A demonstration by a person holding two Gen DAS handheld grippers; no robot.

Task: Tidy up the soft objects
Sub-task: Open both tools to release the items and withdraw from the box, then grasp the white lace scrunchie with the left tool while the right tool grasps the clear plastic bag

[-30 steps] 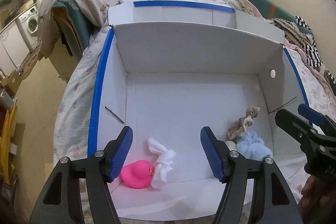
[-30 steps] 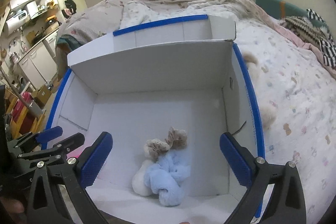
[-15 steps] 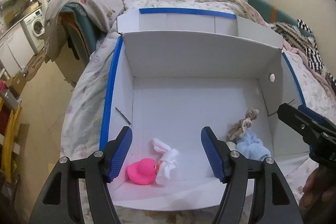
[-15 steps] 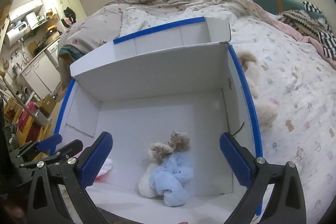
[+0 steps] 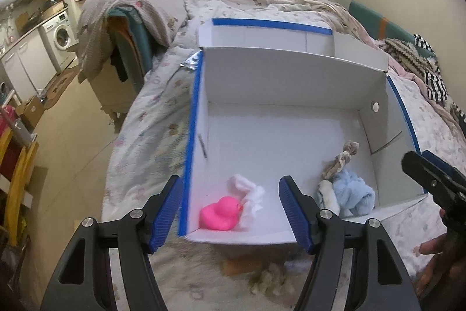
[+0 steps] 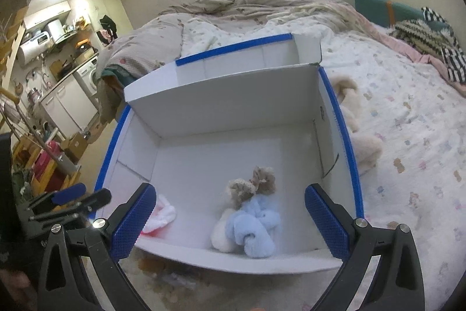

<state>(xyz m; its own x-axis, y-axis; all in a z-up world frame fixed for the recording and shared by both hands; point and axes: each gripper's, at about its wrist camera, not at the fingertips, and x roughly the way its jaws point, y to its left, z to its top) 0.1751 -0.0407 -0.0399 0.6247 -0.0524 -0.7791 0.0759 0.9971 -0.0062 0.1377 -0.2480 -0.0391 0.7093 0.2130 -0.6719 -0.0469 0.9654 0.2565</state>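
Risk: snagging near flap of white box point(image 5: 291, 83) on reach toward loose fluffy bits on bed point(image 5: 271, 279), tipping it on soft bedding. Left claw point(image 5: 230, 212) and right claw point(image 6: 230, 220) spread wide, grasping nothing. Inside box: pink duck point(image 5: 220, 213), white cloth point(image 5: 250, 194), blue plush point(image 6: 256, 232), beige scrunchies point(image 6: 250, 187)

matt white cardboard box point(image 5: 285, 83) holds a glossy pink plastic duck point(image 5: 220, 213) and fluffy blue cloth point(image 6: 256, 226).
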